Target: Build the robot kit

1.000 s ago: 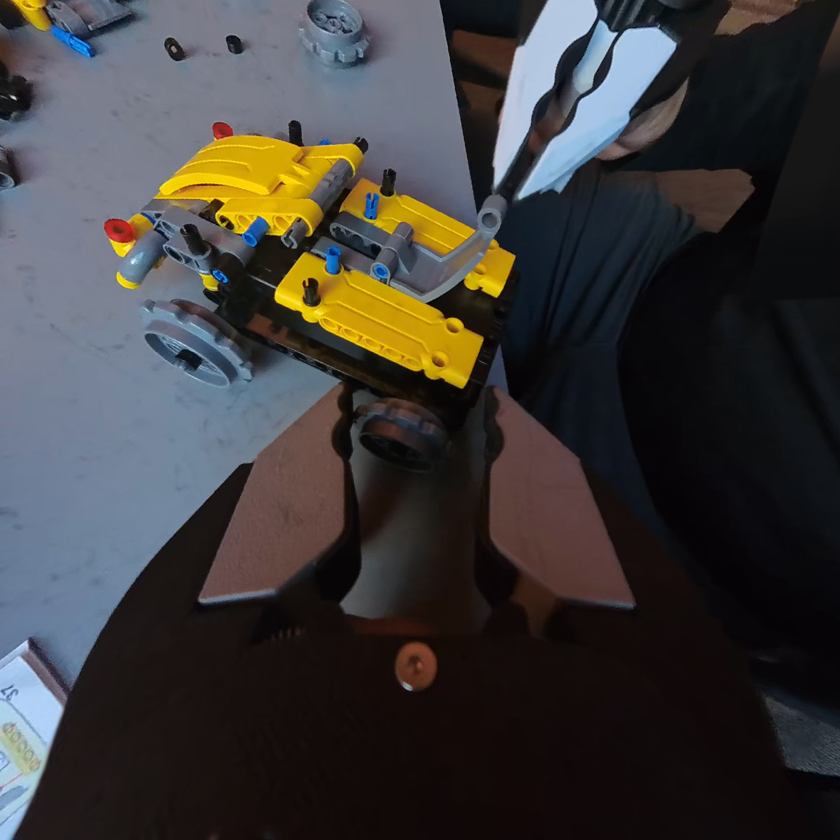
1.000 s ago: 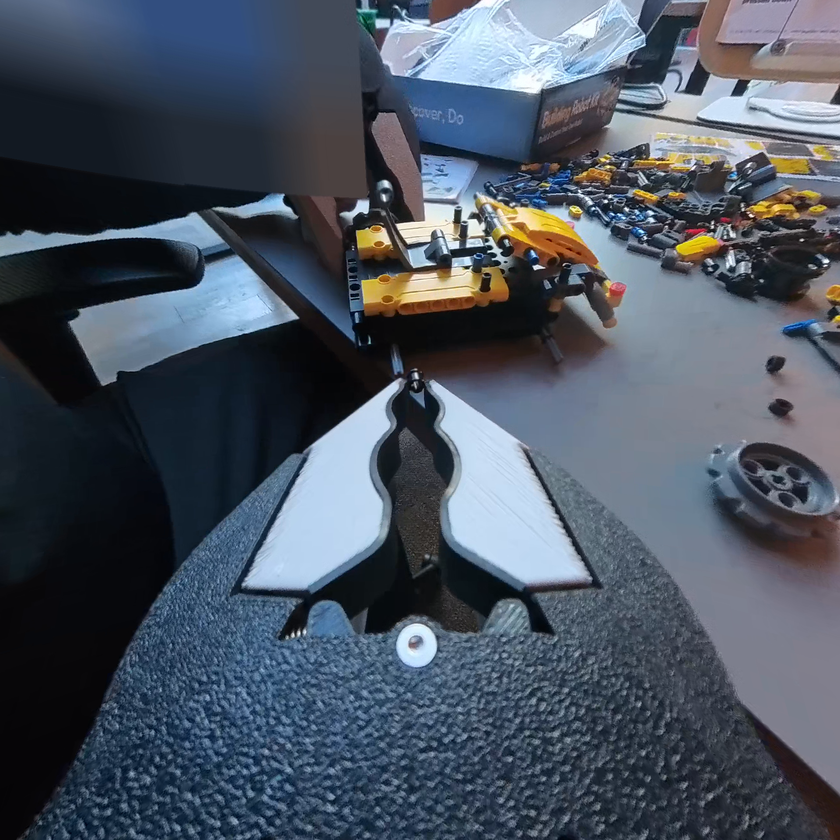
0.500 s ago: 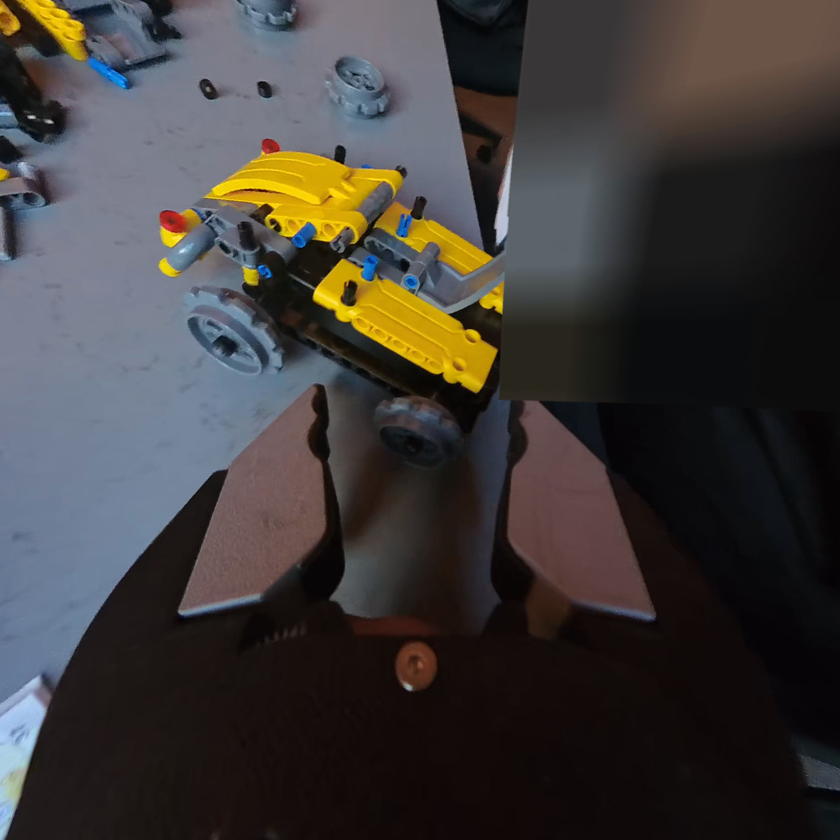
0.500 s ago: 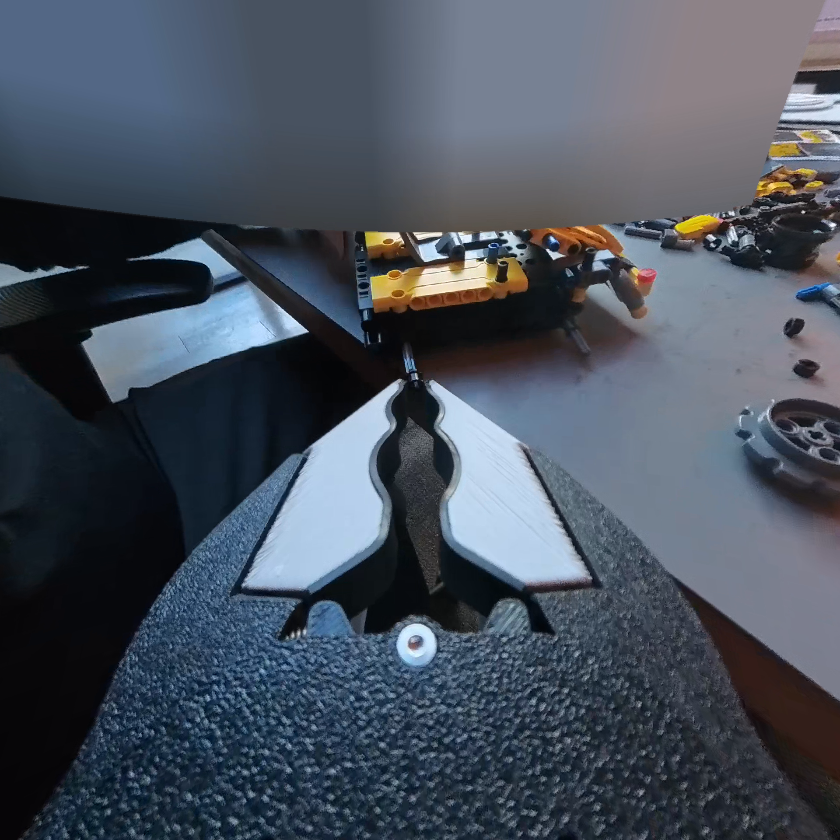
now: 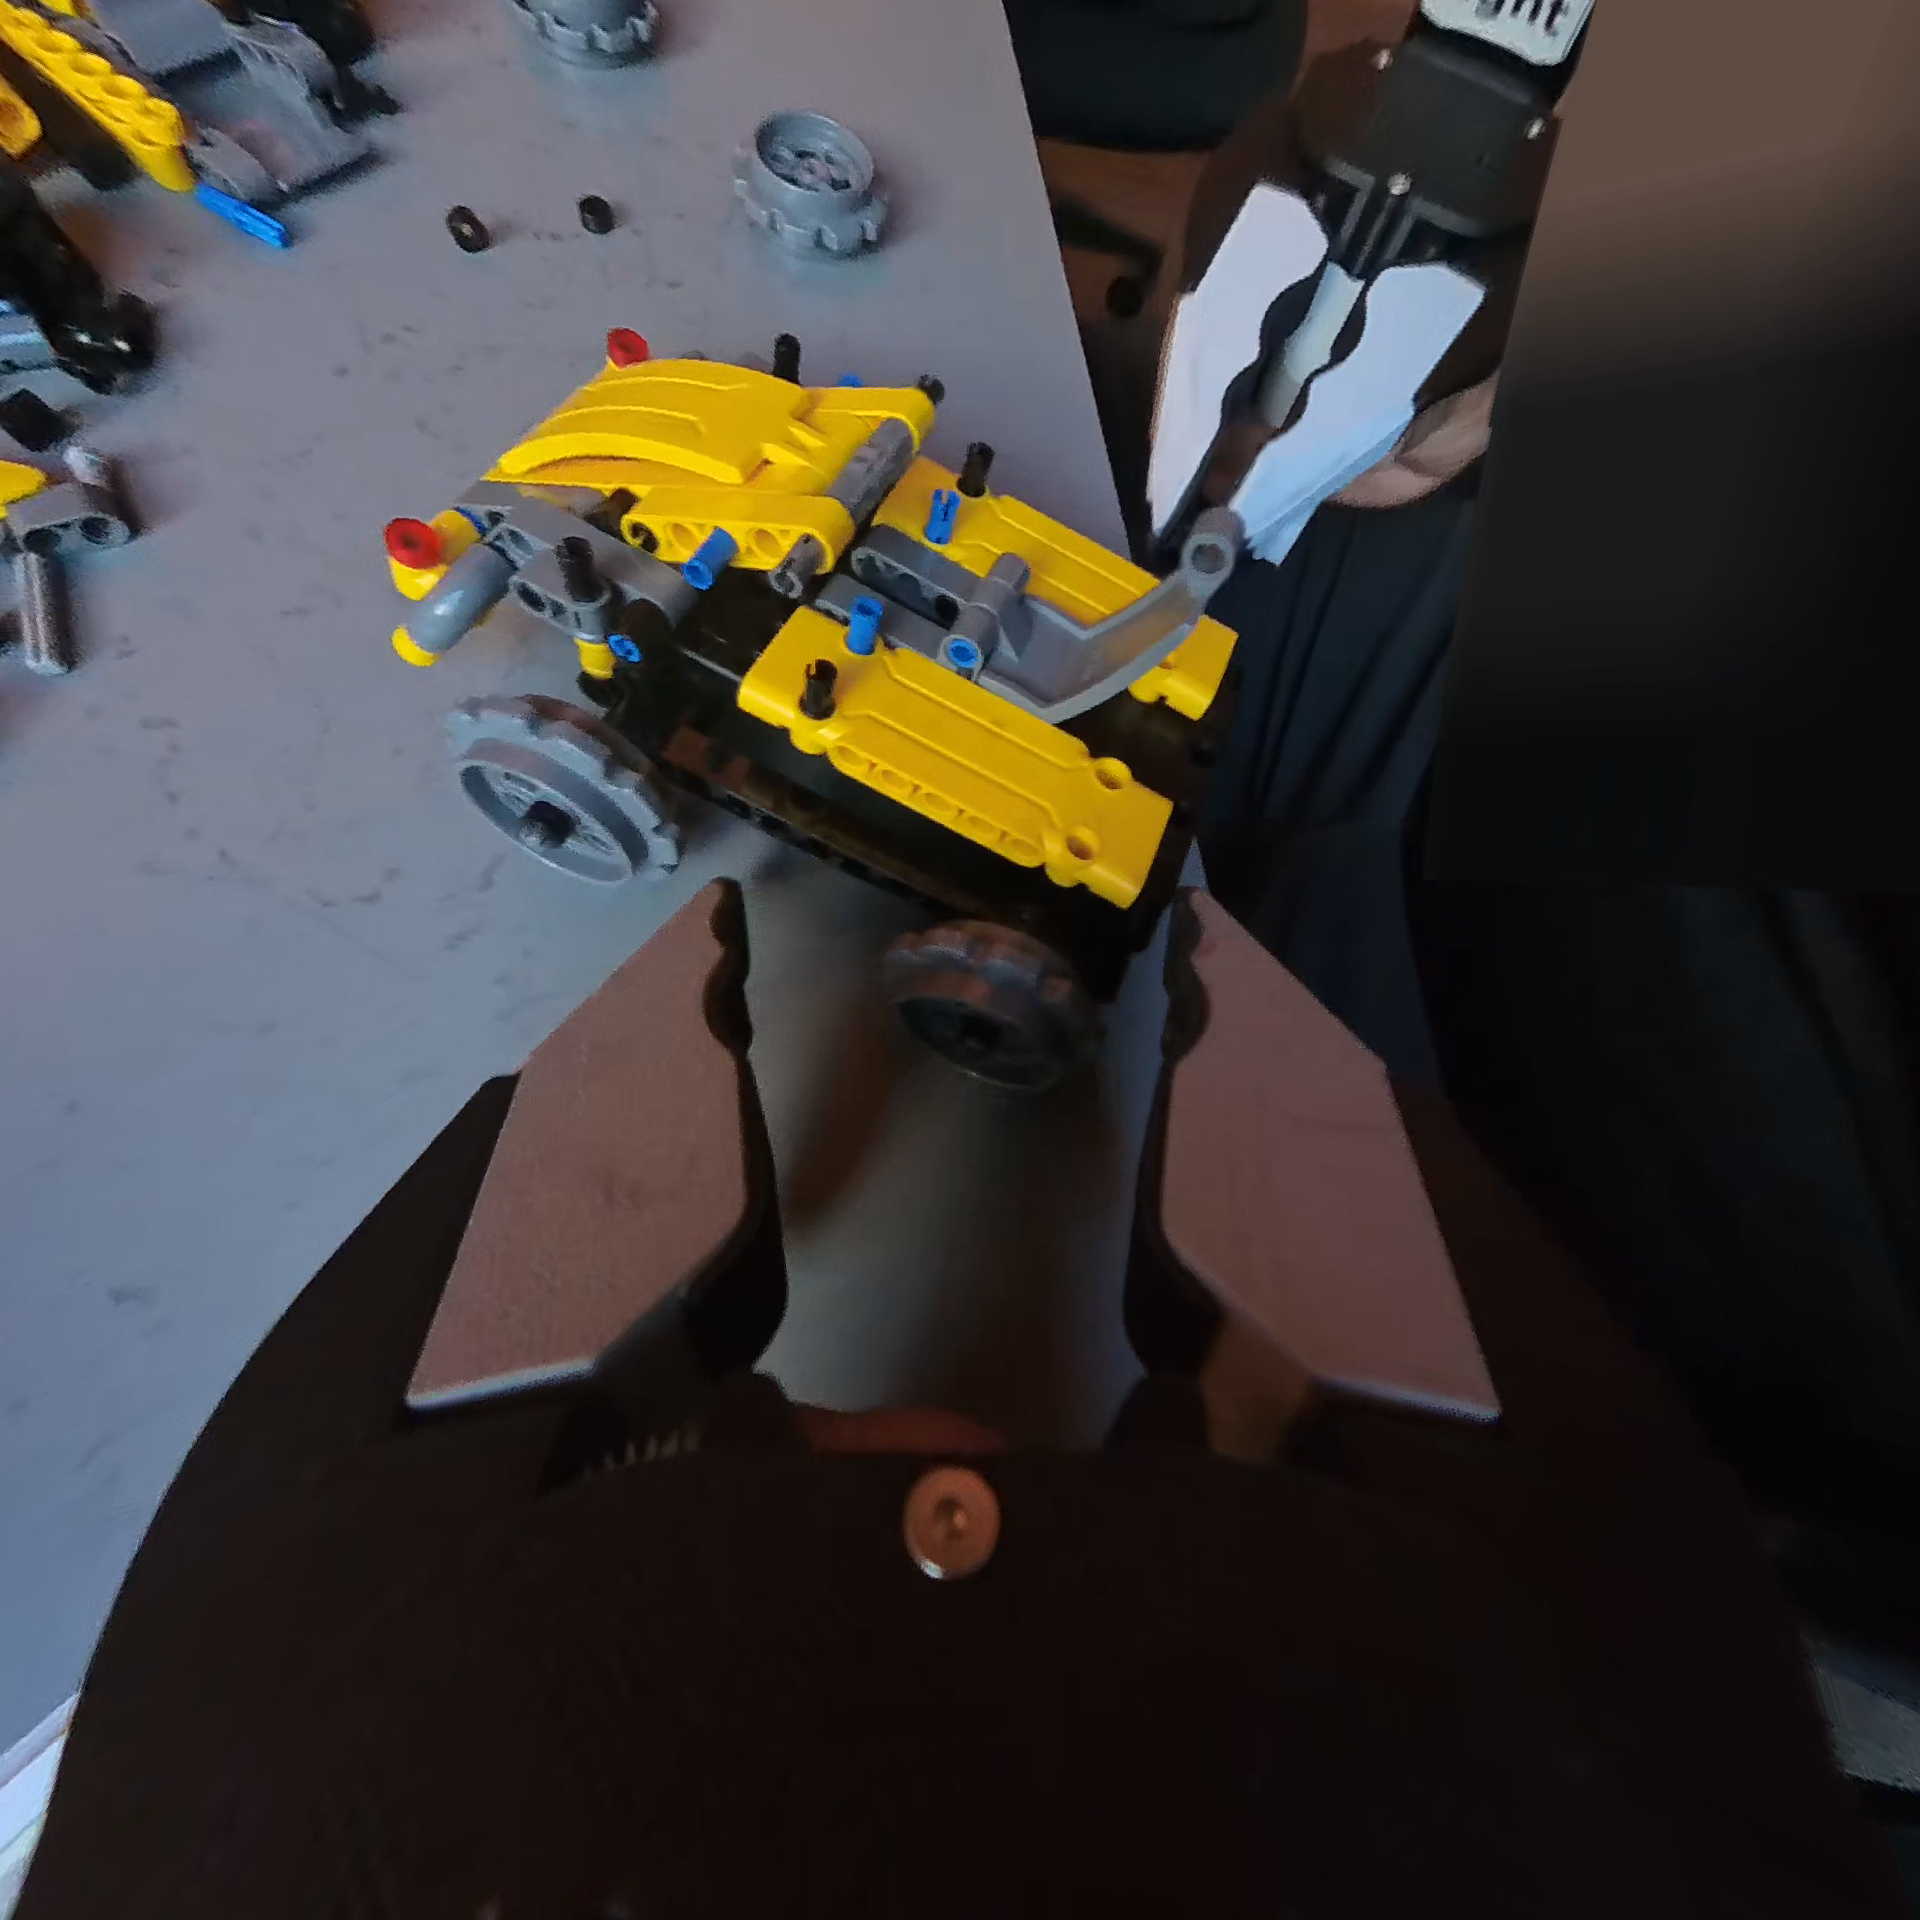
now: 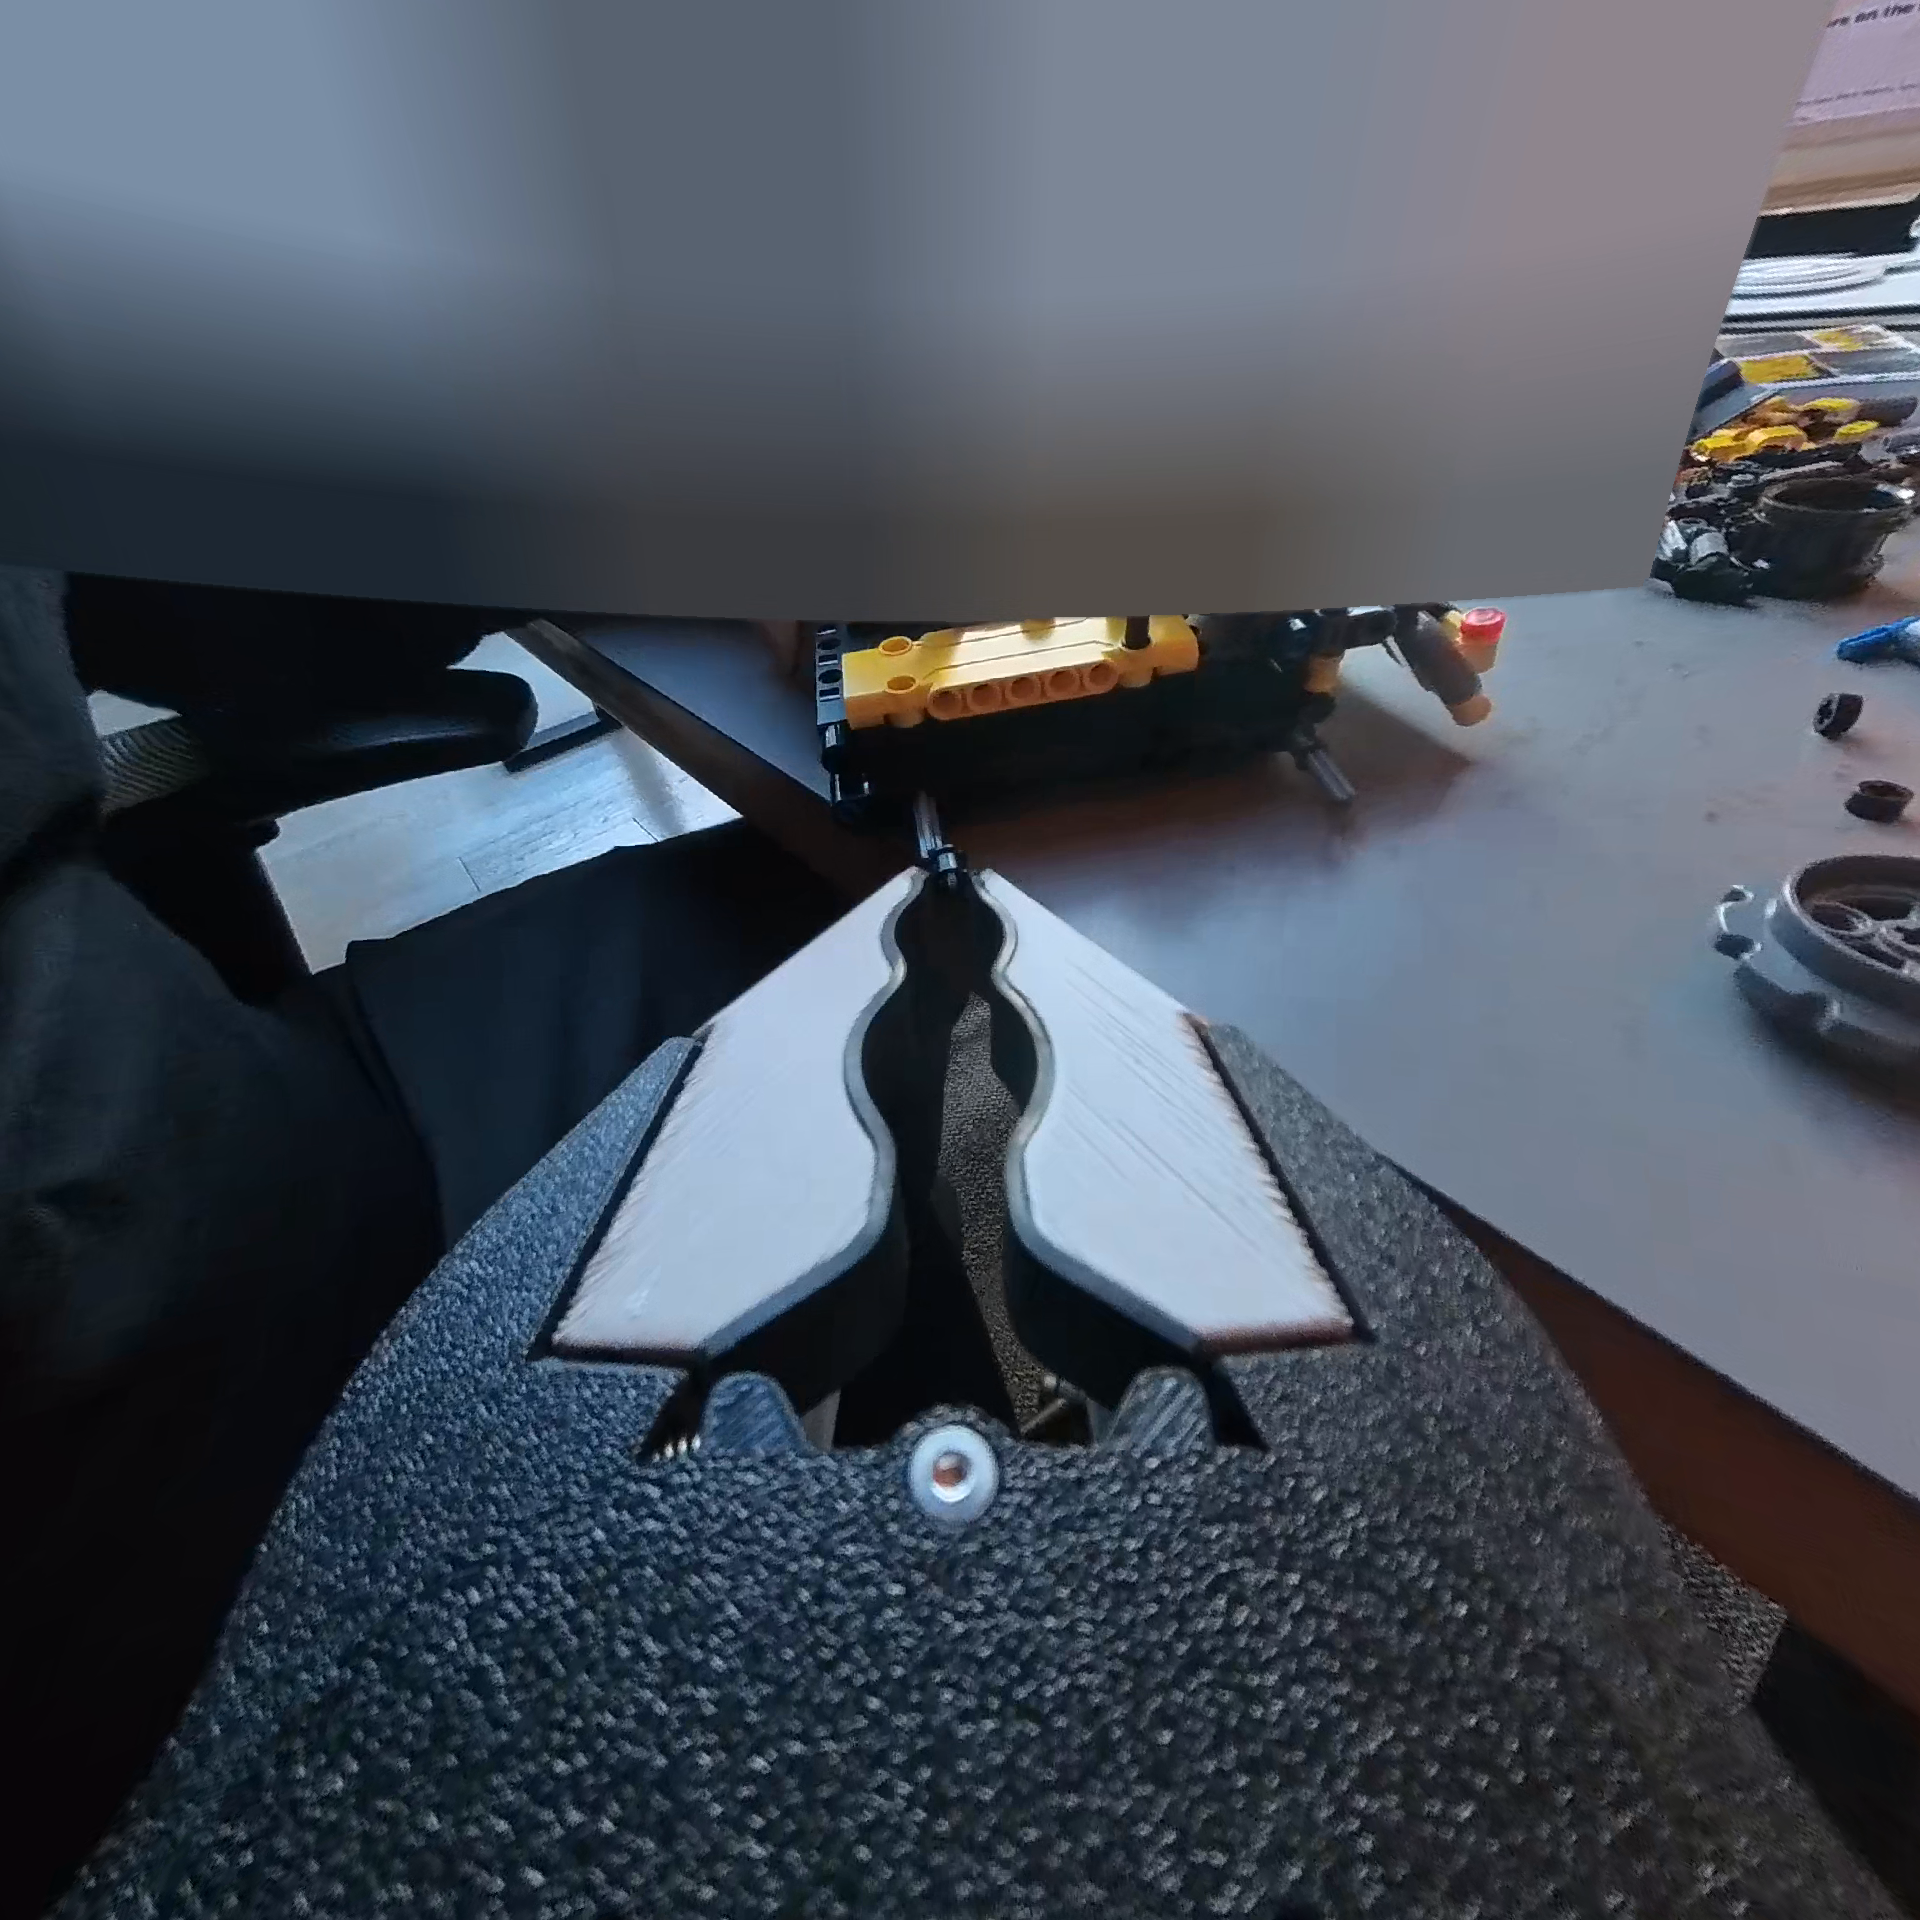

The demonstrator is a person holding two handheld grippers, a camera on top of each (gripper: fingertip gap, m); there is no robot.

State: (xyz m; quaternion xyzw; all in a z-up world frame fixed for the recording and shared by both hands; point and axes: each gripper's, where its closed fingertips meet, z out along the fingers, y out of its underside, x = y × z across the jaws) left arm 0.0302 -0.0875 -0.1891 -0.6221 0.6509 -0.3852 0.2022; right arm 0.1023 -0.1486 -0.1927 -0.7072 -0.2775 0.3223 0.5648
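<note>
While its two brown-faced fingers stand wide apart, the left gripper point(image 5: 951, 935) grips nothing; its tips flank a small grey rear wheel point(image 5: 987, 1003) of the yellow and black brick-built vehicle point(image 5: 831, 623), without clearly touching it. That vehicle sits at the very corner of the grey table point(image 5: 260, 987), its rear end overhanging the edge toward a person's dark-clothed lap. A larger grey toothed wheel point(image 5: 561, 790) is mounted on its near side, and a bent grey beam point(image 5: 1132, 634) rises from its yellow rear panels.

Off the table edge beyond the rear of the vehicle, the right gripper point(image 6: 940, 883) has its white fingers pressed together on a thin black pin point(image 6: 935, 847), which sticks out from the tips toward the black rear frame of the vehicle point(image 6: 1039, 696). In the left wrist view the same white fingertips point(image 5: 1195, 509) sit just beside the raised end of the grey beam; whether they touch it I cannot tell.

Farther out on the table lie a loose grey wheel hub point(image 5: 810, 187), two small black bushes point(image 5: 530, 220), a blue piece point(image 5: 241, 216) and a jumble of other loose parts point(image 5: 125, 125).
</note>
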